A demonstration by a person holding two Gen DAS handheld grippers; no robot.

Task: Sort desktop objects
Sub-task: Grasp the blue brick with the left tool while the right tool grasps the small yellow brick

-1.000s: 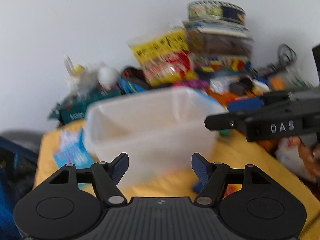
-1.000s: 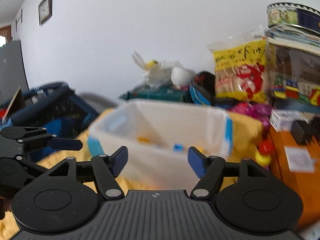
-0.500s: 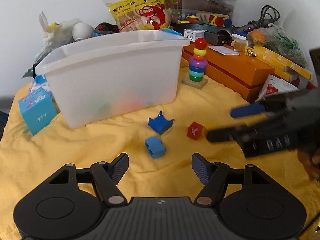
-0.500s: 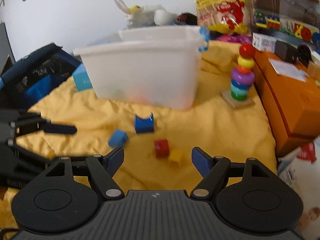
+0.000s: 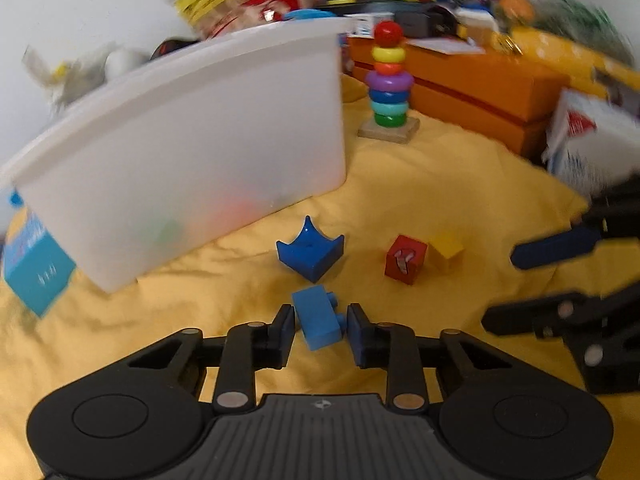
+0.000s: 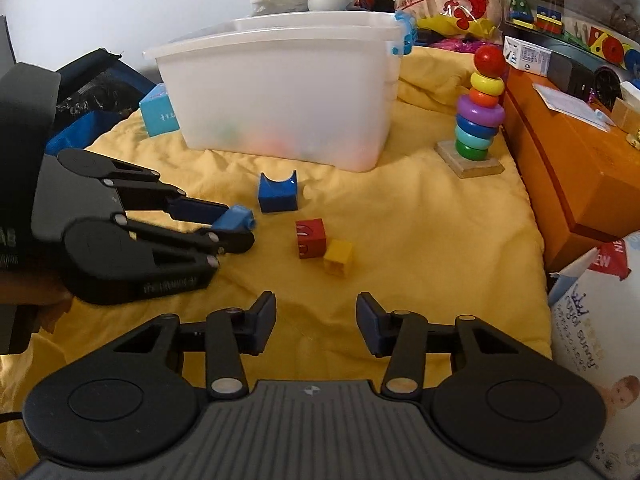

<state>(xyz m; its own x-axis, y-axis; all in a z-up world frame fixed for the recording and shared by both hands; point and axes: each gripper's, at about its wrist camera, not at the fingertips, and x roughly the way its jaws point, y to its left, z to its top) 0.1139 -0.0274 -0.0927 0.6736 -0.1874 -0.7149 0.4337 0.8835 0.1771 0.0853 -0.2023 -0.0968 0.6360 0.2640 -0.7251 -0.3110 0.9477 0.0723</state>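
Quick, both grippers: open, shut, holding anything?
Left gripper: closing around the light blue brick; contact cannot be told.
Right gripper: open, empty.

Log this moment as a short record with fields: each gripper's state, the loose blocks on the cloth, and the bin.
left gripper: jaws around the light blue block, gaps visible at its sides, not yet clamped
right gripper: open, empty, above the yellow cloth
loose blocks: dark blue notched block; red cube touching yellow cube
bin: white translucent bin, coloured pieces faintly visible inside
beside bin: ring stacker, upright
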